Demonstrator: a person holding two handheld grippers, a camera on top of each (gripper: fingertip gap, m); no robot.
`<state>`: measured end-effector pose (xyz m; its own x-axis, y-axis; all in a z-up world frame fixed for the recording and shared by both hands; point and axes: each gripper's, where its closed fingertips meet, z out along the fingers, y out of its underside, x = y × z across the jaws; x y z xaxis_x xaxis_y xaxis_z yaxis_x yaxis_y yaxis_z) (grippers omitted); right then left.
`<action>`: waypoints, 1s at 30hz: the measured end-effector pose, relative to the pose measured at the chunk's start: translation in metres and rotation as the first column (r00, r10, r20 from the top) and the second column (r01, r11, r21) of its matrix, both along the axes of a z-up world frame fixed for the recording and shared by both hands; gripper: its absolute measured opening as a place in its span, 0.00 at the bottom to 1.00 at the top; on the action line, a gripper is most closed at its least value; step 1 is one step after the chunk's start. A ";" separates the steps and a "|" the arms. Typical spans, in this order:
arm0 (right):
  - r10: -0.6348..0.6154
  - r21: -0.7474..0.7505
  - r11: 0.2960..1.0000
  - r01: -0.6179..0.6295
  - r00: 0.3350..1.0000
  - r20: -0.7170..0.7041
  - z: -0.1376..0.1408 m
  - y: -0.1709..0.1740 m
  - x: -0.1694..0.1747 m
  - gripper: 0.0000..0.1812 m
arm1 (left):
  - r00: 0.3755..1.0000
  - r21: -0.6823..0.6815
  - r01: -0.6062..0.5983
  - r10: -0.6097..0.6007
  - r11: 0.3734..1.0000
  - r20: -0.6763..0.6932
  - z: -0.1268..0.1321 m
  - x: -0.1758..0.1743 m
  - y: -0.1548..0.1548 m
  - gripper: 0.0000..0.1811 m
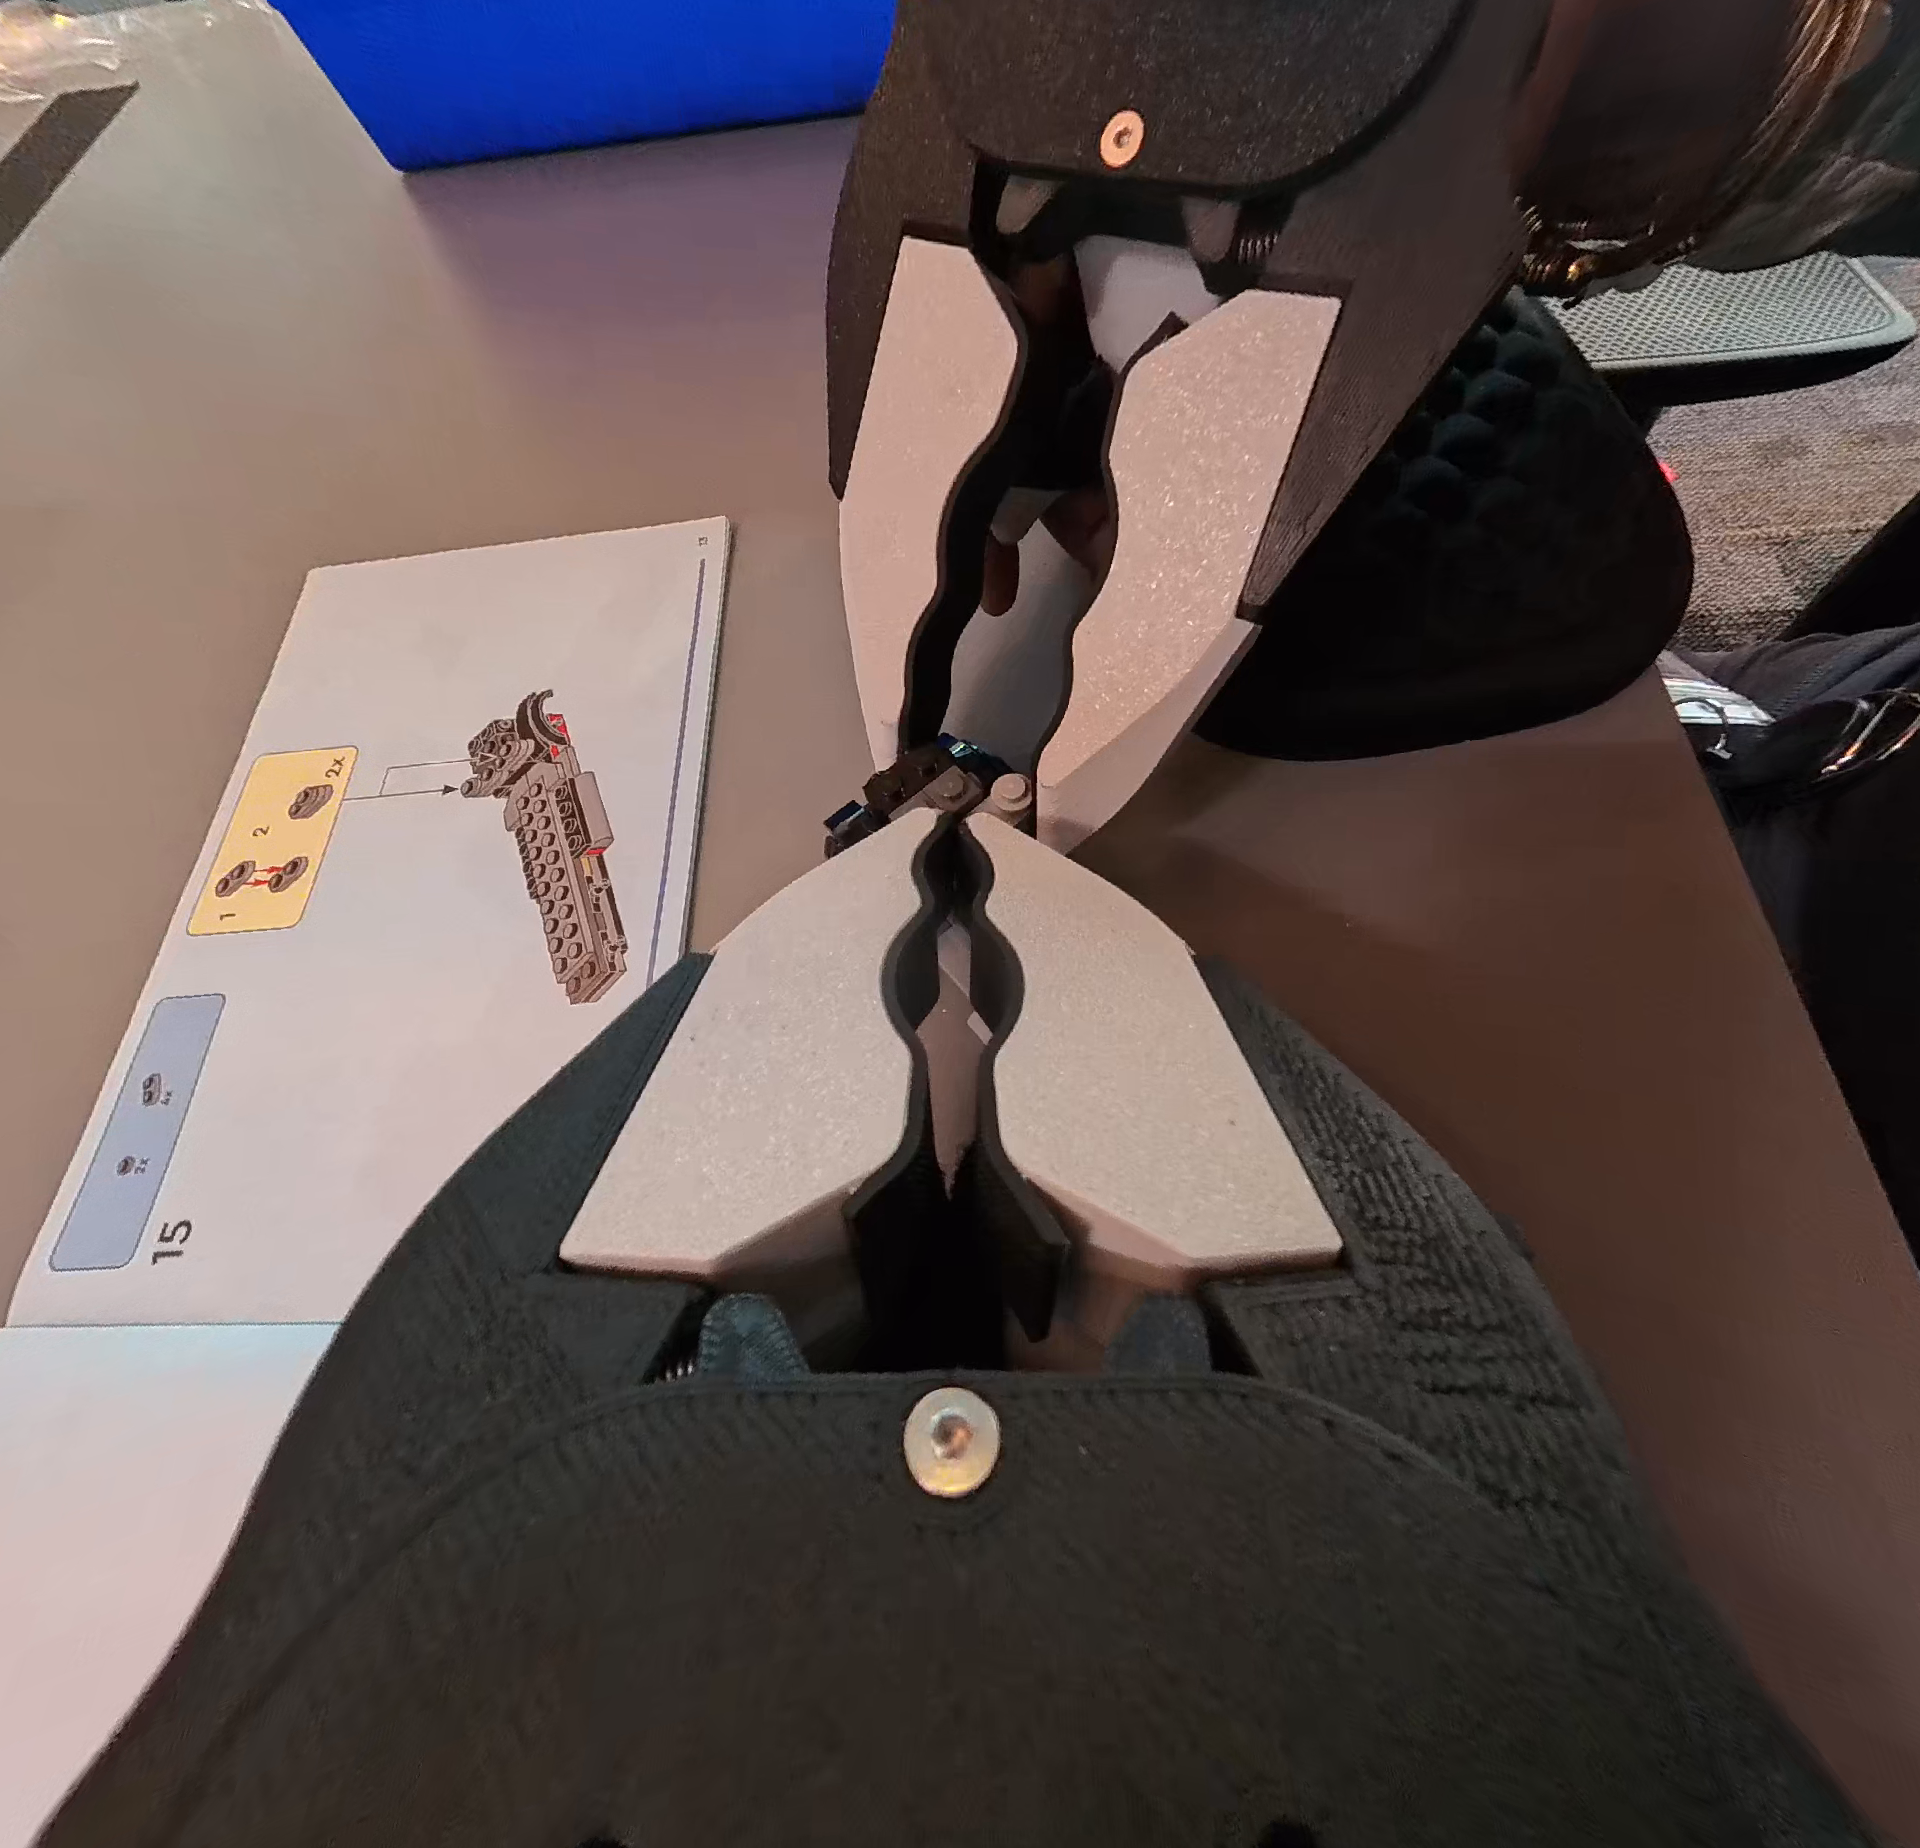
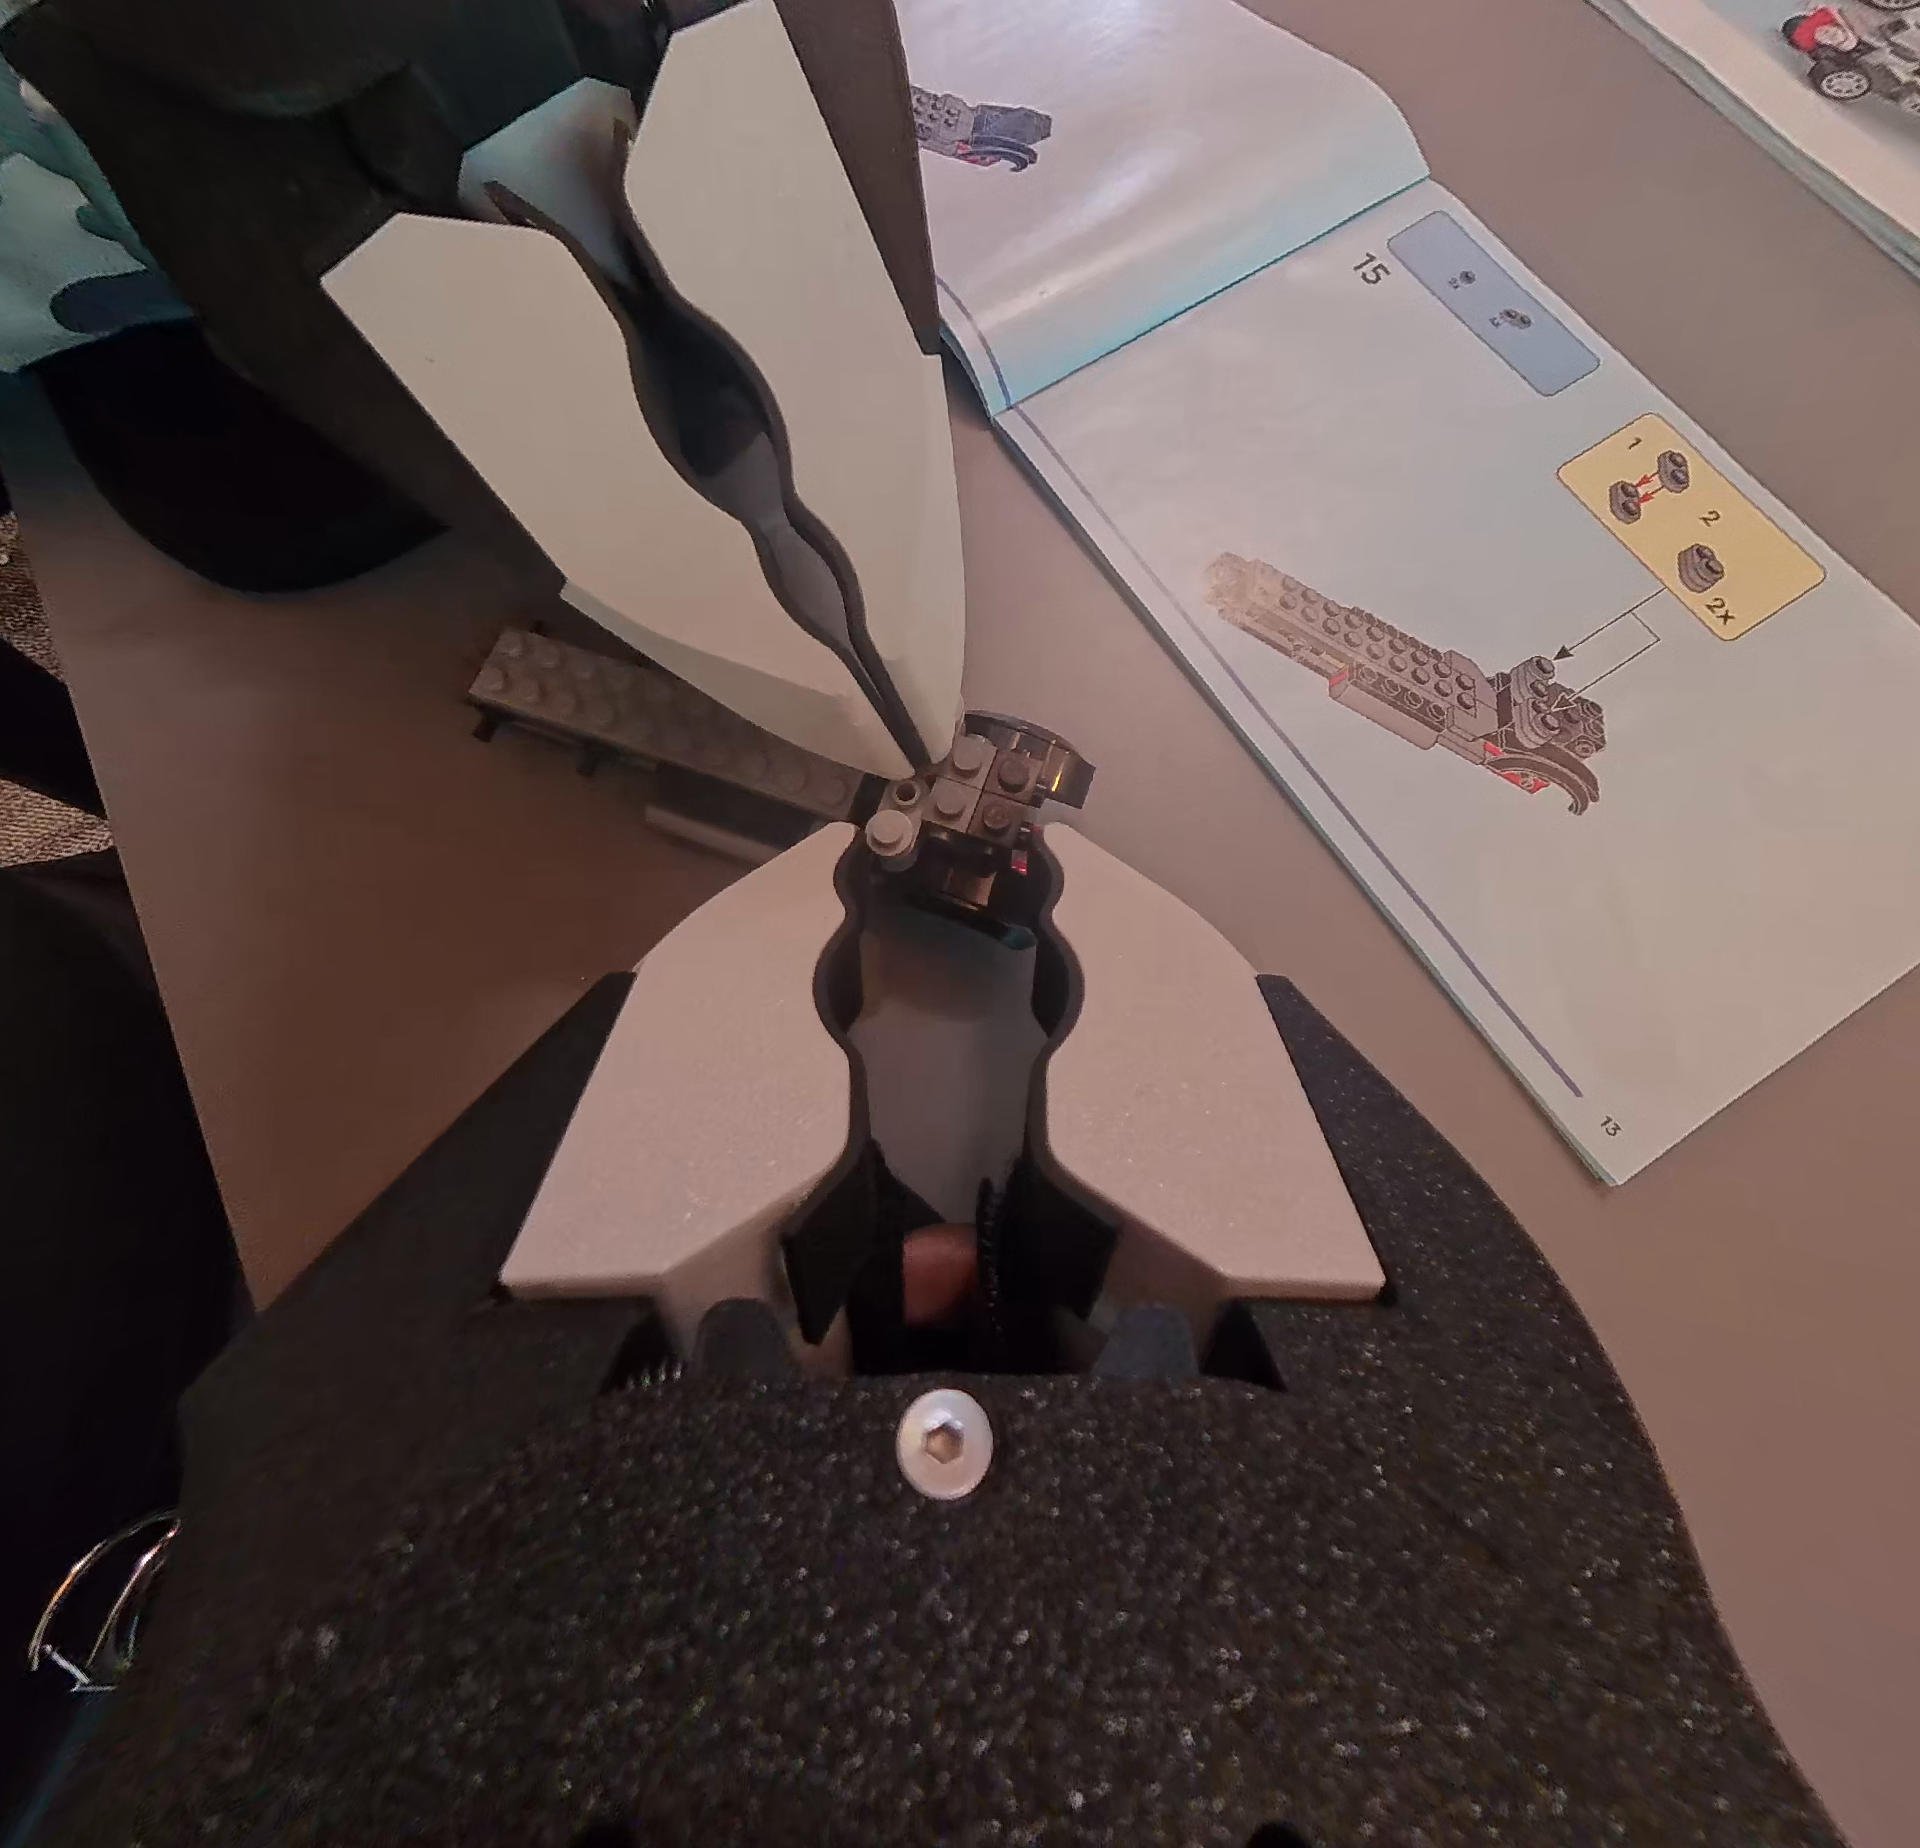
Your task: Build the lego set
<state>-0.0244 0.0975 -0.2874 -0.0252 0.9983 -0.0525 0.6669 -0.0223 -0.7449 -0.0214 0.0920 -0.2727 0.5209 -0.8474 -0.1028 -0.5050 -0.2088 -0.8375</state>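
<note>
A small grey and black lego model (image 2: 987,790) lies on the brown table (image 2: 364,915). Its long grey studded plate (image 2: 623,702) runs off to the left. My right gripper (image 2: 951,863) is shut on the model's front end, one finger on each side. My left gripper (image 2: 914,759) comes down from the upper left, fingers shut to a point on the model's top beside a small round grey piece (image 2: 890,828). I cannot tell if anything is pinched in its tips. In the left wrist view, my left gripper (image 1: 954,830) meets the right gripper (image 1: 971,770) at the model (image 1: 925,785).
An open instruction booklet (image 1: 416,863) lies left of the model; in the right wrist view it lies to the right (image 2: 1455,655). A blue box (image 1: 571,22) stands at the back. A second printed sheet (image 2: 1818,32) lies at the far corner. The table edge (image 1: 1766,915) runs close on the right. Less than 4 cm separates the two grippers' tips.
</note>
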 end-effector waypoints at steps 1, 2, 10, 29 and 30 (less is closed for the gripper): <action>0.000 -0.001 1.000 0.000 1.000 0.000 0.000 0.000 0.000 0.16 | 1.000 -0.003 -0.001 0.001 1.000 0.000 0.000 0.000 0.000 0.00; 0.001 -0.002 1.000 -0.001 1.000 0.001 0.000 0.000 0.000 0.16 | 1.000 -0.007 -0.001 0.001 1.000 0.001 0.000 0.000 0.000 0.00; 0.010 0.004 1.000 -0.010 1.000 0.013 0.000 -0.002 0.000 0.16 | 0.987 0.015 0.055 -0.056 0.998 0.151 0.017 0.003 -0.005 0.04; -0.423 -0.136 0.901 0.411 0.903 -0.077 0.029 0.182 -0.027 0.27 | 0.925 -0.145 -0.370 0.379 0.918 0.036 0.008 -0.097 0.108 0.19; -0.424 -0.121 0.901 0.417 0.905 -0.038 0.017 0.184 -0.026 0.27 | 0.922 -0.146 -0.377 0.385 0.915 0.030 0.003 -0.097 0.111 0.19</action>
